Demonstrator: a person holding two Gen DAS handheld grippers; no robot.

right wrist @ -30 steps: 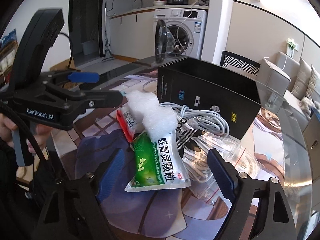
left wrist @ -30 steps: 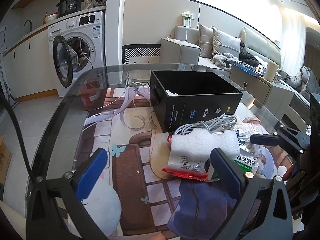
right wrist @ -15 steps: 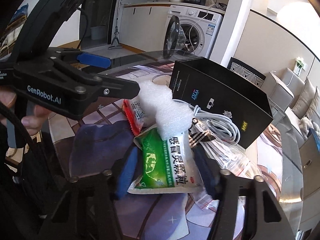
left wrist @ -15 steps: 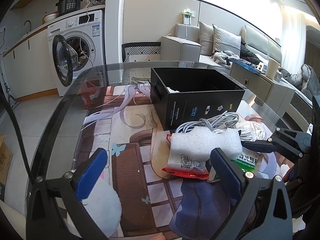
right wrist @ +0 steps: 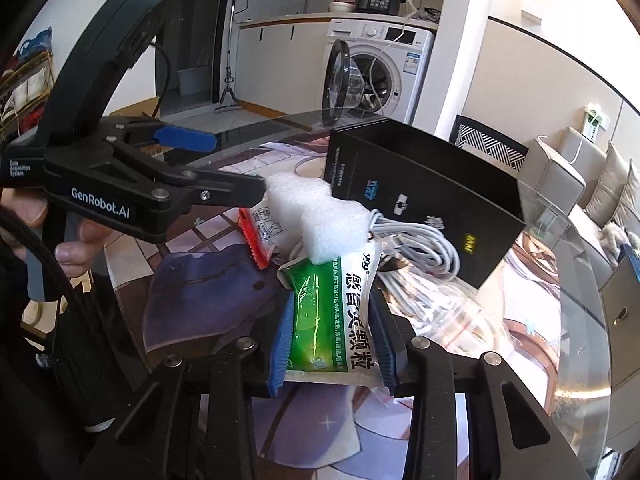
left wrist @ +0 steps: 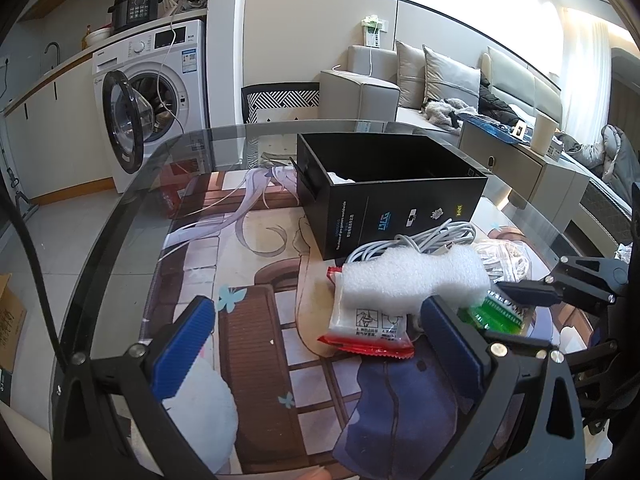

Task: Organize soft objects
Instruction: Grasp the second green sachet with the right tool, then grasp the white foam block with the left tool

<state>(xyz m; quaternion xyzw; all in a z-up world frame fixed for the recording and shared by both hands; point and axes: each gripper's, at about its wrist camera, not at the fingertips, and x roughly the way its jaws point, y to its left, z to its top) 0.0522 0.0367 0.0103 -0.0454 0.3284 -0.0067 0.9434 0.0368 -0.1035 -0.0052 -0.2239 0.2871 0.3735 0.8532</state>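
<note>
Soft things lie heaped on the glass-topped table (left wrist: 132, 216), just in front of an open black cardboard box (left wrist: 404, 216) with small printed logos on its side. From where I stand only a scrap of something white (left wrist: 340, 178) shows inside the box, at its left end; what it is I cannot tell.

A green-and-white crinkly foil sachet (right wrist: 336, 320) printed with Chinese characters sits at the near edge of the heap. The right gripper (right wrist: 332, 340) has just been closing, and its ribbed blue pads (right wrist: 282, 340) now squeeze the sachet from both sides, puckering the foil.

A knobbly white block of packing foam (left wrist: 412, 280) rests across the sachet's top end and on a red-edged white snack packet (left wrist: 368, 328). Behind the foam lies a coil of smooth pale grey cable (right wrist: 416, 248), and beside it a clear, glossy zip bag (right wrist: 444, 312) with more cable inside.

The left gripper (left wrist: 320, 352) hangs over the table with its blue pads (left wrist: 180, 348) spread wide and nothing between them; one finger reaches the foam's near edge. Under the glass shows a printed cartoon mat (left wrist: 256, 320).
</note>
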